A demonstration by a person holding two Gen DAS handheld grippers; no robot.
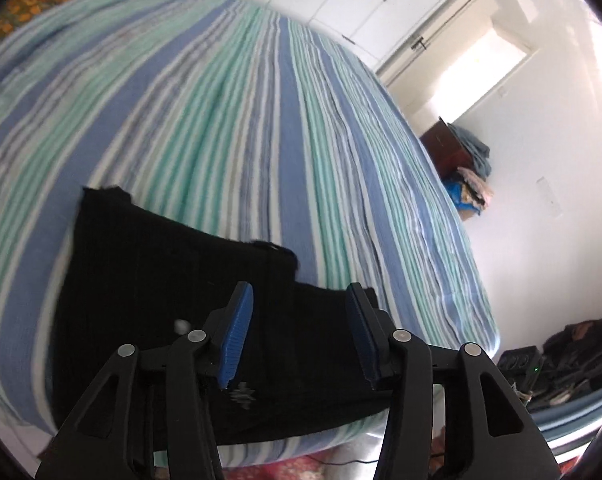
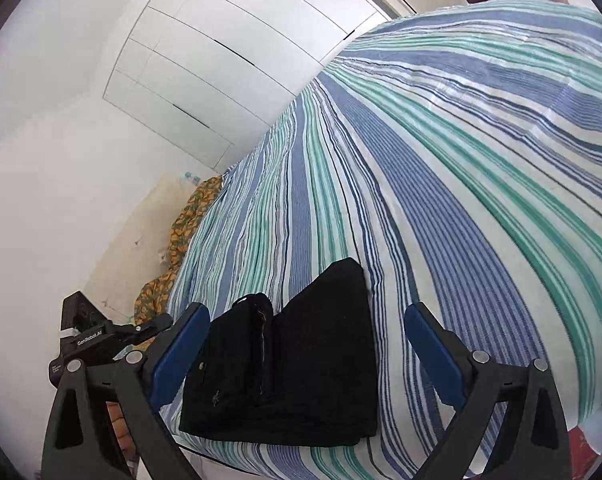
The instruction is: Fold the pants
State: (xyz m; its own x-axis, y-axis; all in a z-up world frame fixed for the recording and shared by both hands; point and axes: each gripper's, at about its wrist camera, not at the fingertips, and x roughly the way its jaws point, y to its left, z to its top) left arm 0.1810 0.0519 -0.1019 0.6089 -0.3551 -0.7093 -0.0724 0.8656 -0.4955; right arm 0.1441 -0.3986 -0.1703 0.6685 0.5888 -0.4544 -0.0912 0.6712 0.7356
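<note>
Pants (image 2: 285, 364): black, folded into a compact stack, lay on the striped bed (image 2: 481, 184) near its edge.
Left gripper (image 1: 297, 336): fingers apart, empty, above the pants.
Right gripper (image 2: 307, 360): fingers wide, empty, straddling the stack.

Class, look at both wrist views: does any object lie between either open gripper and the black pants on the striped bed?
Nothing visible does. The black pants lie folded on the striped bedspread, directly ahead of the open right gripper. In the left view the left gripper is also open over the pants, with only dark cloth between its fingers.
</note>
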